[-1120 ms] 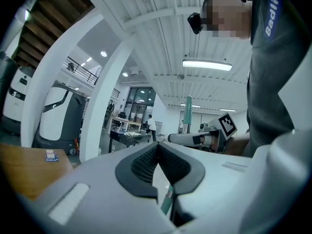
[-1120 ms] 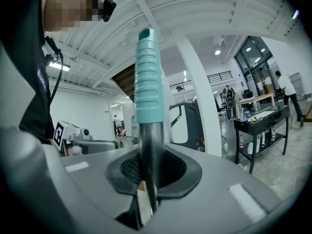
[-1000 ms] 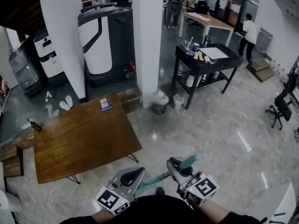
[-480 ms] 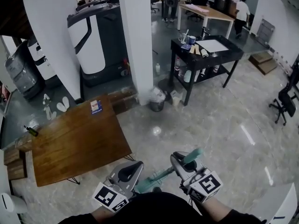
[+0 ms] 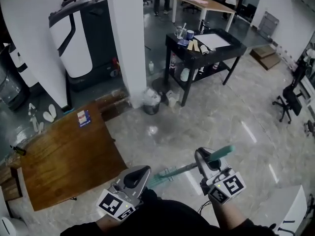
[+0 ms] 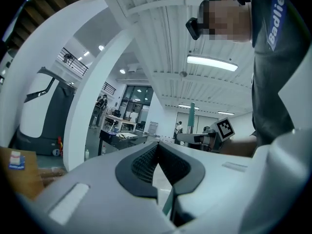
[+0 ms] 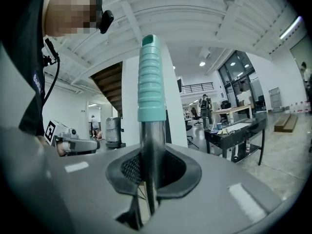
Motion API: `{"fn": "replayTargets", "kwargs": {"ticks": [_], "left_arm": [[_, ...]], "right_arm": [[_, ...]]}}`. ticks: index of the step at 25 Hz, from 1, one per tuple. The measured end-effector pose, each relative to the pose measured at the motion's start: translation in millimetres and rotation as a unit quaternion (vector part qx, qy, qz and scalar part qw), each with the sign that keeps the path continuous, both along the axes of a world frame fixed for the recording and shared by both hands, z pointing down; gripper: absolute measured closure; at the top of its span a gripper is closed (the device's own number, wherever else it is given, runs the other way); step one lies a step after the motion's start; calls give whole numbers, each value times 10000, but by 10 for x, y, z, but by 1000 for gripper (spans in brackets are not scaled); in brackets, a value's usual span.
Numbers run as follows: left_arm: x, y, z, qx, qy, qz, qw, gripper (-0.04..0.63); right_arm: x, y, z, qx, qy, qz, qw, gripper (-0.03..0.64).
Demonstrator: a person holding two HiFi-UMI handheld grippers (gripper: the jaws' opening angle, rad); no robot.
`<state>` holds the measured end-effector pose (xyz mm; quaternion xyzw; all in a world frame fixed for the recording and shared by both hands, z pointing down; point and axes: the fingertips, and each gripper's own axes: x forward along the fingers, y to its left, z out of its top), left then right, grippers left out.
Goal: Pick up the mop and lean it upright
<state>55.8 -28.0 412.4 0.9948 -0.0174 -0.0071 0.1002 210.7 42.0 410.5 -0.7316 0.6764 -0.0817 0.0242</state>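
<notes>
Person carrying a metal-poled mop (image 5: pixel 183 169) with a ribbed teal grip (image 7: pixel 148 77) above a glossy grey marble floor (image 5: pixel 231 112), a grey two-jaw gripper in each hand. The right gripper (image 5: pixel 203 156) (image 7: pixel 146 172) is clamping the bare silver pole just below the teal grip, its black meshed pads (image 7: pixel 130 170) pressing on either side of the shaft. From there the pole is slanting down toward the left gripper (image 5: pixel 141 173) (image 6: pixel 157 152), its teal lower section passing just beside the jaw tips. The left gripper is keeping its jaws drawn together, the pads meeting with nothing between them, while a teal sliver is showing through the gap beneath. A brown wooden table (image 5: pixel 59 156) is standing at the left, with a white square pillar (image 5: pixel 125 38) and a black two-shelf cart (image 5: pixel 216 53) rising beyond
</notes>
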Motion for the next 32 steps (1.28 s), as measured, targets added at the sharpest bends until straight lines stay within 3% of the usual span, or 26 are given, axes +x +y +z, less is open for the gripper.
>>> {"fn": "replayTargets", "kwargs": {"ticks": [8,14,18,22,28,32], "left_arm": [[476,-739,-171,-118,387,273,9988,577],[810,-983,-92,-230,251,258,9991,577],[1091,-1050,-53,-123,145,34,9998,577],[1510,-1111,-76,17,19,-458,9989,577],[2224,-1141,-206,192,-63,-1119,9935,577],[2513,-1179,-260,215,-98,-1441,9893,577]], "right_arm": [[590,-512,-25,-281,161,585,9978,572],[950,-874,-10,-241,160,574,9979,572],[1228,-1086,89,-192,10,303,9994,574],[1536,-1355,240,-122,-343,-78,9993,572],[1761,-1620,391,-250,-100,-1156,9929,572],[2042,-1768,345,-164,-145,-1495,9885,572]]}}
